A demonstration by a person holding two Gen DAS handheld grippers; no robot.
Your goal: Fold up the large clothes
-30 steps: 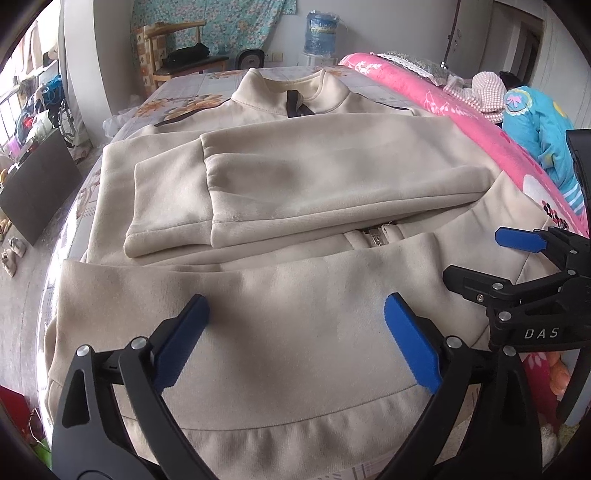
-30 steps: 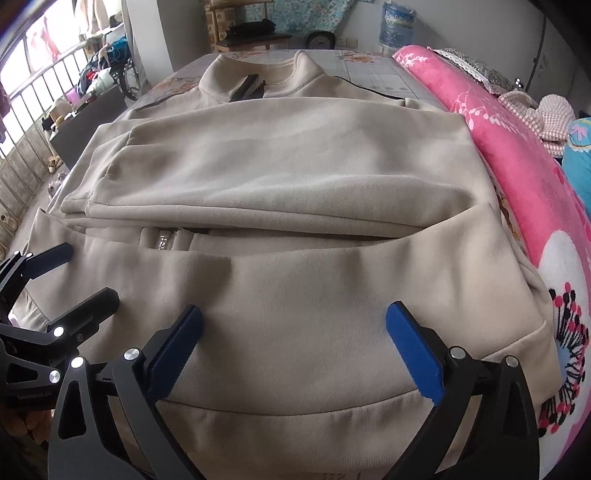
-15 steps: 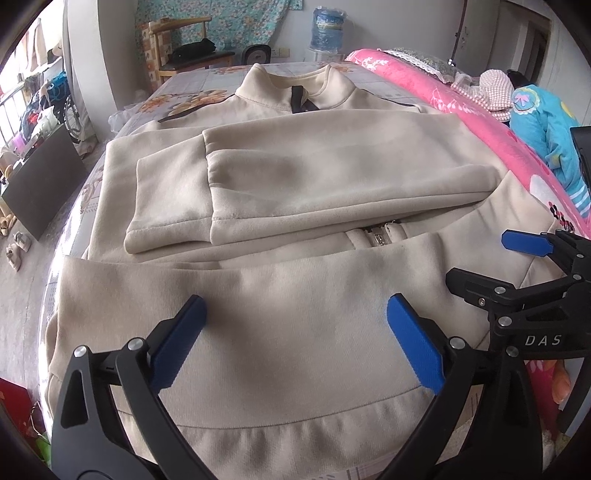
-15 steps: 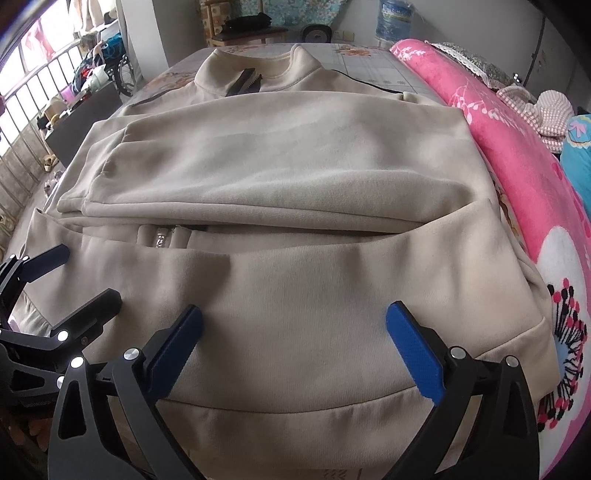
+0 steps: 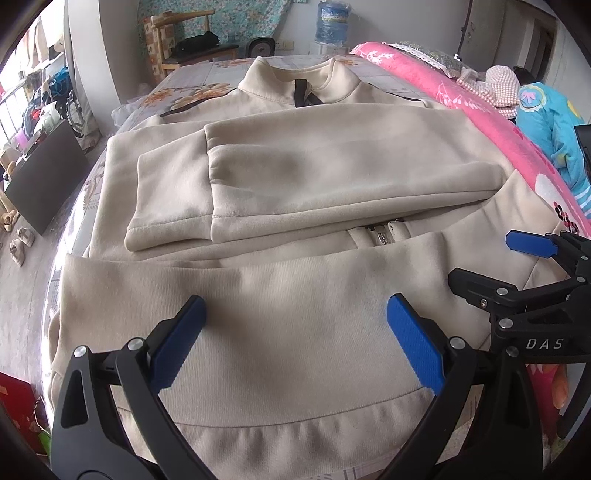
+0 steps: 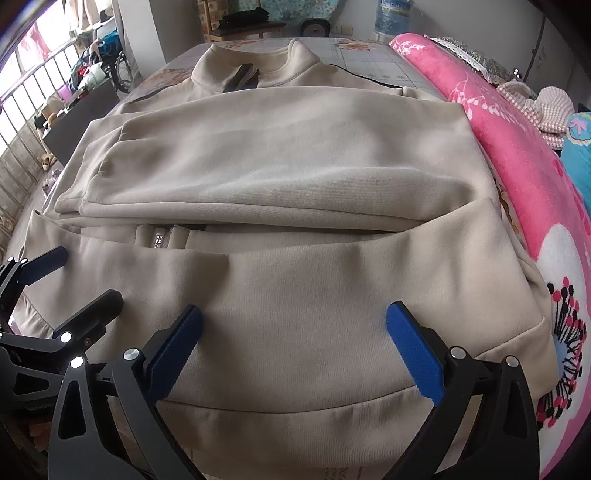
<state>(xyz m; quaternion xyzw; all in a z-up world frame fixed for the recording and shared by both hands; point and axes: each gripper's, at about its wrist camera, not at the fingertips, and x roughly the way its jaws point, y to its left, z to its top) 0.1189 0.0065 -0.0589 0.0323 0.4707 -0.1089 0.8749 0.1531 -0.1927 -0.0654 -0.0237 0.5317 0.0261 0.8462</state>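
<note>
Behind the bed you see a wooden chair point(image 5: 184, 40), a water bottle point(image 5: 330, 22) and a pink blanket point(image 5: 461, 103) along the right side.

From the left wrist view, the beige jacket point(image 5: 295, 177) lies flat on the bed point(image 5: 184, 92), with its collar point(image 5: 299, 83) at the far end and its bottom band point(image 5: 277, 435) closest to you. So the long axis runs from you away to the far wall. Both sleeves point(image 5: 258, 173) are folded across the chest, and the lower part is turned up until just below the zipper pull point(image 5: 380, 236). Your left gripper point(image 5: 295, 339) hovers over this turned-up part with the jaws wide apart and nothing between them. The right gripper point(image 5: 524, 266) shows at the right edge, also with jaws apart.

From the right wrist view, the jacket point(image 6: 288, 166) points the same way, collar point(image 6: 255, 68) far and hem near. The right gripper point(image 6: 293, 343) has its jaws spread and holds no cloth; the left gripper point(image 6: 59, 280) is at the left edge, open too.

I judge that you are between folds: sleeves are in, the bottom is turned up once. The next move probably asks you to take the near folded edge at both corners and bring it toward the collar. Keep both sides level, otherwise the sleeves can slip out.
</note>
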